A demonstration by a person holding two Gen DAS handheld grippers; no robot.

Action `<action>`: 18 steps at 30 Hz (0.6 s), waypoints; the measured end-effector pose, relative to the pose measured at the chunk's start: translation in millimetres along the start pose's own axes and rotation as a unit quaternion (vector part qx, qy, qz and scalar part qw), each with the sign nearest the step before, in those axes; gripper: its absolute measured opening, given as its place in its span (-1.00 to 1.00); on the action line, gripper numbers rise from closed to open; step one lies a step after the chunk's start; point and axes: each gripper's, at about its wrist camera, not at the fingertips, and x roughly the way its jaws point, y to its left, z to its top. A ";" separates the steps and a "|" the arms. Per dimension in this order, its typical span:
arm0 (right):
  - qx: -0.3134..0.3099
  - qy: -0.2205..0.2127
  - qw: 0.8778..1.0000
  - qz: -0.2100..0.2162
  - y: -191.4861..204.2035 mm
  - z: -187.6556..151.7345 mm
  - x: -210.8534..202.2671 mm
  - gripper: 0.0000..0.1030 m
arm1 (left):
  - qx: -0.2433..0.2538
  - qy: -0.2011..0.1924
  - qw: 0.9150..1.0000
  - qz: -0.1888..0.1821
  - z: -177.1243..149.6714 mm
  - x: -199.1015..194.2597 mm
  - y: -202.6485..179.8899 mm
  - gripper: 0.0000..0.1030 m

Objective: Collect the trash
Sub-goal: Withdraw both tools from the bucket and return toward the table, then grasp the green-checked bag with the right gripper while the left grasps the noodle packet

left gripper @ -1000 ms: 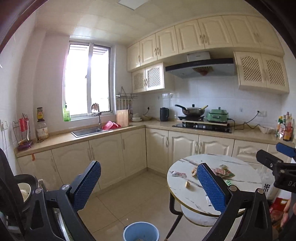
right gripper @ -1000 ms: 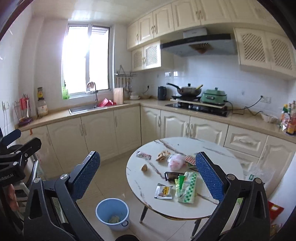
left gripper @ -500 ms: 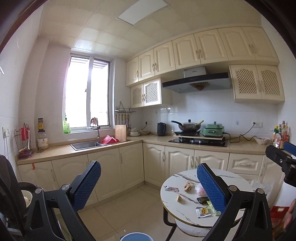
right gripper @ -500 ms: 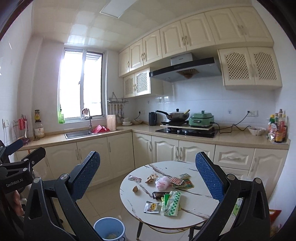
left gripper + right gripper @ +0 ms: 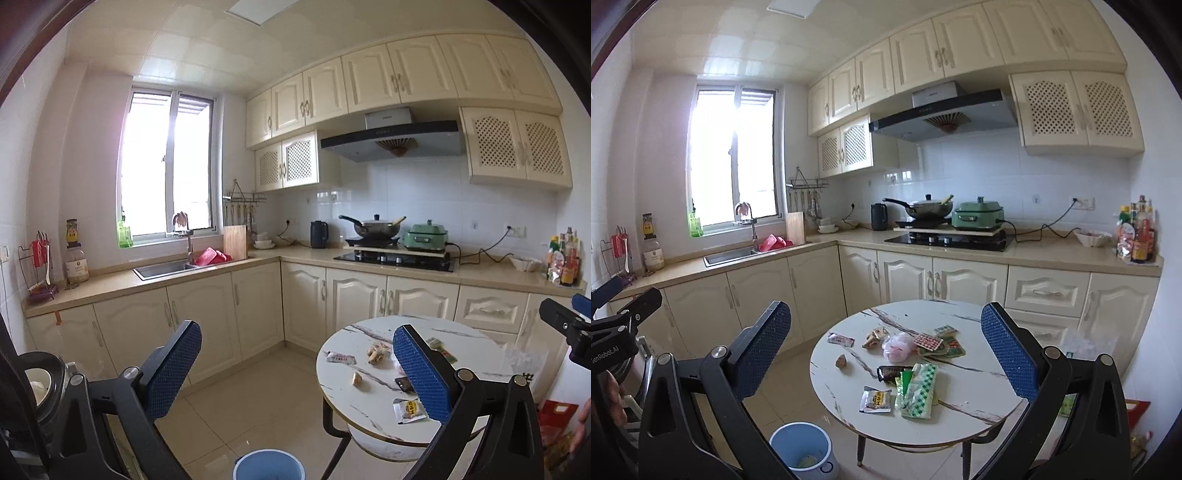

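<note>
A round white marble table (image 5: 971, 384) holds scattered trash: a green checked wrapper (image 5: 918, 389), a small white and yellow packet (image 5: 875, 399), a pink plastic bag (image 5: 897, 345), a dark wrapper (image 5: 892, 371), a red and white packet (image 5: 841, 338) and ginger pieces (image 5: 842, 361). A blue bin (image 5: 803, 450) stands on the floor left of the table. My right gripper (image 5: 886, 347) is open and empty, well back from the table. My left gripper (image 5: 295, 369) is open and empty; the table (image 5: 354, 406) and bin (image 5: 269, 466) show in its view.
Cream kitchen cabinets and counter (image 5: 1034, 254) run along the back and left walls, with a sink (image 5: 729, 254), stove, wok (image 5: 925, 208) and green cooker (image 5: 977, 216). Tiled floor (image 5: 240, 398) lies between table and cabinets. A dark appliance (image 5: 33, 384) sits at my left.
Both grippers tilted upward and pulled back, so the table and bin sit lower and smaller in view. Both stayed open and empty.
</note>
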 end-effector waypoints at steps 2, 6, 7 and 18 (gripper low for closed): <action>0.007 0.025 1.000 -0.013 -11.3 -12.1 20.8 1.00 | 0.001 0.023 1.000 -0.004 -4.6 25.5 -5.3 0.99; 0.024 0.093 0.995 -0.028 -35.2 -45.6 72.9 1.00 | 0.010 0.077 0.997 -0.011 -16.0 79.5 -22.5 0.99; 0.026 0.112 0.993 -0.030 -40.0 -55.2 87.3 1.00 | 0.012 0.091 0.996 -0.015 -18.7 93.1 -27.2 0.99; 0.033 0.286 0.957 -0.013 -61.6 -151.6 230.7 1.00 | 0.033 0.206 0.976 -0.064 -36.2 213.7 -68.8 0.99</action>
